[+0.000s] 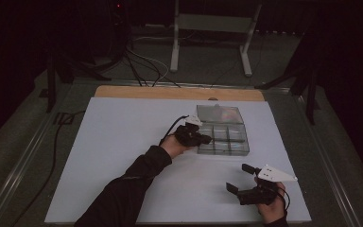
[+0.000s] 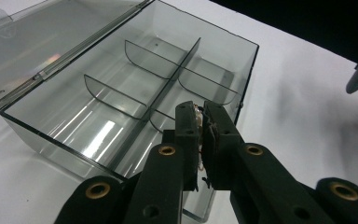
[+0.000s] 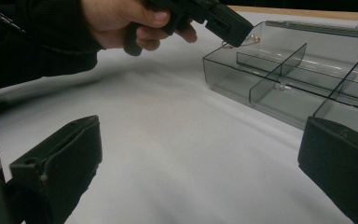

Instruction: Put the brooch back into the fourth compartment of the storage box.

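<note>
A clear plastic box [image 1: 223, 138] with dividers lies on the white table, its lid [image 1: 219, 113] folded open behind it. My left gripper [image 1: 207, 139] hovers at the box's left edge. Its jaws are shut on a small wiry metal item [image 2: 198, 113] above the near compartment of the box [image 2: 121, 93]. From the right gripper view, the left gripper's tip [image 3: 235, 29] hangs just over the box's corner [image 3: 214, 63]. My right gripper [image 1: 237, 177] rests near the table's front right, open with nothing between its fingers [image 3: 60, 163].
The white table sheet [image 1: 123, 156] spreads wide to the left and front of the box. A wooden strip [image 1: 170, 92] runs along the far edge. Cables [image 1: 142, 66] and metal stand legs [image 1: 208, 42] lie on the dark floor beyond.
</note>
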Demonstrator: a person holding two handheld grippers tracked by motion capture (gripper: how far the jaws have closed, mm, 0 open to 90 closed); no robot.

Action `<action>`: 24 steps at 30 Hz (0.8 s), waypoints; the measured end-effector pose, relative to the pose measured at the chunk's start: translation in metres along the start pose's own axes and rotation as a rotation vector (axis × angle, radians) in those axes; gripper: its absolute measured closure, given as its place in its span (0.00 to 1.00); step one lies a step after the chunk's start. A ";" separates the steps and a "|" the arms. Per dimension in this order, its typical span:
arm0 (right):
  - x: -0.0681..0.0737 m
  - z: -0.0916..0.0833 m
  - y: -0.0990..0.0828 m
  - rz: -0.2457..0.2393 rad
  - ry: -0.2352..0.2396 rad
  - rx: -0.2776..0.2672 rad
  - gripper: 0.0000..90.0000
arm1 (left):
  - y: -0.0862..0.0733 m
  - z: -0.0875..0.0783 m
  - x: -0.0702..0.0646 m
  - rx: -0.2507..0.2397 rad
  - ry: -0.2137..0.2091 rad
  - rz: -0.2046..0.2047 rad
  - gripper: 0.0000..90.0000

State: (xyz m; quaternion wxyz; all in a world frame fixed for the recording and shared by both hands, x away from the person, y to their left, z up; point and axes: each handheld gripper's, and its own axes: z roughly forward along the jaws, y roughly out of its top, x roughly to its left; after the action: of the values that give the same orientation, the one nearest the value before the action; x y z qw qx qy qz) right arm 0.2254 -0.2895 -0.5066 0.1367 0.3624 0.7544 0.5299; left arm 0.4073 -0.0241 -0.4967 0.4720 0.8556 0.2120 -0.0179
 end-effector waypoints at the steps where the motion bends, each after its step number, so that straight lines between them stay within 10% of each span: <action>1: 0.000 0.000 0.000 0.000 0.000 0.000 0.00 | 0.000 0.001 0.000 0.003 -0.004 -0.006 0.97; 13: 0.000 0.000 0.000 -0.002 0.003 0.001 0.00 | 0.003 -0.002 -0.006 0.002 0.019 -0.017 0.39; 24: -0.002 -0.002 -0.002 0.010 0.004 -0.004 0.00 | 0.005 -0.011 -0.013 -0.009 -0.018 -0.038 0.16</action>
State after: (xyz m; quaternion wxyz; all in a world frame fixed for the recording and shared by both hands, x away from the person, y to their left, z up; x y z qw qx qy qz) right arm 0.2247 -0.2924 -0.5079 0.1333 0.3648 0.7517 0.5330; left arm 0.3957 -0.0224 -0.4835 0.4773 0.8490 0.2242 -0.0337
